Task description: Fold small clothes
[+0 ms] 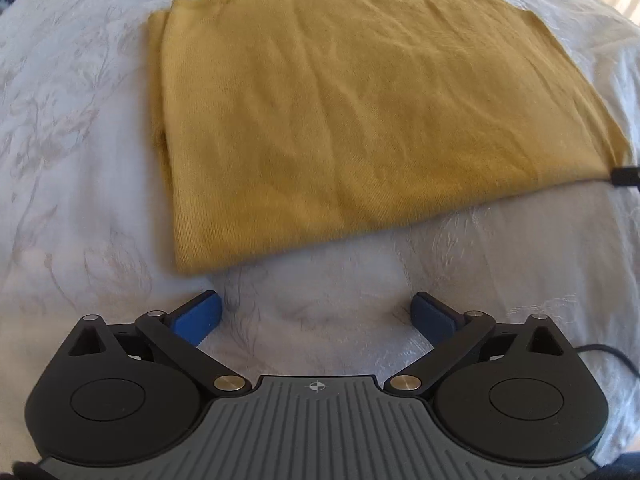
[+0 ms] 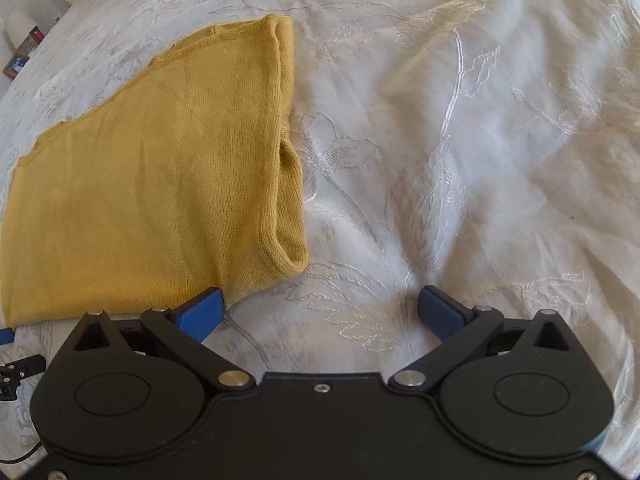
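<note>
Left tongs [image 1: 316, 312] spread wide, empty, just short of the near edge of the mustard garment [image 1: 360, 112]. Right tongs [image 2: 320, 308] also wide open, holding nothing, left finger [image 2: 202, 312] at the garment's [image 2: 152, 184] near right corner. Garment lies flat, already folded over, on the white bedspread [image 2: 480, 140]. Likely next fold: pinch both near corners together through every layer, lift evenly, carry to the far edge.
</note>
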{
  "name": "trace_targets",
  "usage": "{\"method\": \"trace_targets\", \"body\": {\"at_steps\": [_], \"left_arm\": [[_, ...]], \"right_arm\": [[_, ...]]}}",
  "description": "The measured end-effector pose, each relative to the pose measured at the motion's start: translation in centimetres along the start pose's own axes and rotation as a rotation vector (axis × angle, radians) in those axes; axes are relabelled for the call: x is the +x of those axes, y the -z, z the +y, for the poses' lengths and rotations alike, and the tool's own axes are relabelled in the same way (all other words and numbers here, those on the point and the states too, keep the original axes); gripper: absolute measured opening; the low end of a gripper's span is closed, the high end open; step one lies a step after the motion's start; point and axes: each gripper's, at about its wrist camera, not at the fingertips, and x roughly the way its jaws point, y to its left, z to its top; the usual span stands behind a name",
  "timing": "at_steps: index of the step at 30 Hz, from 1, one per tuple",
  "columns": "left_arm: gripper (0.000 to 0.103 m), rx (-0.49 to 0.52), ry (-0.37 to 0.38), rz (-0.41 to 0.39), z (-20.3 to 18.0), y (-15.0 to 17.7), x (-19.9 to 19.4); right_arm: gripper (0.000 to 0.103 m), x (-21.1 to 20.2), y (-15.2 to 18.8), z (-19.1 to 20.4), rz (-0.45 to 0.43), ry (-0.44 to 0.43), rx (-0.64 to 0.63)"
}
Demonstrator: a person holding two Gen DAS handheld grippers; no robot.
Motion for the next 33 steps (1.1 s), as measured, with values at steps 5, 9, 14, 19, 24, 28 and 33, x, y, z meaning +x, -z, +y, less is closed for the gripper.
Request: {"method": "trace_targets", "body": {"at_steps": [5, 9, 14, 19, 24, 28, 33], "left_arm": [[0.103, -0.167, 0.048, 0.012, 1.3, 1.4, -1.0], [0.102, -0.241, 0.092, -0.019, 0.8, 1.3, -3.1], [0.102, -0.208, 0.096, -0.115, -1.8, -1.5, -4.9], [0.102, -0.179, 0.089, -0.130, -4.7, -4.7, -3.8], [0.102, -0.114, 0.045, -0.047, -6.9, -5.3, -1.0], [0.103, -0.084, -0.006, 0.008, -8.0, -4.8, 1.2], [0.103, -0.088, -0.024, 0.018, -8.3, -4.6, 1.7]], "right_arm": [[0.102, -0.3, 1.3, 0.6, -0.031, 0.012, -0.049], [0.103, -0.3, 2.1, 0.4, -0.082, 0.001, -0.046], [0.103, -0.5, 2.9, 0.3, -0.123, -0.007, -0.064], [0.103, -0.8, 3.0, 0.0, -0.123, -0.034, -0.078], [0.103, -0.9, 3.0, -0.5, -0.109, -0.077, -0.108], [0.103, -1.0, 2.3, -1.1, -0.070, -0.125, -0.120], [0.102, -1.8, 0.4, -2.9, -0.027, -0.230, -0.044]]}}
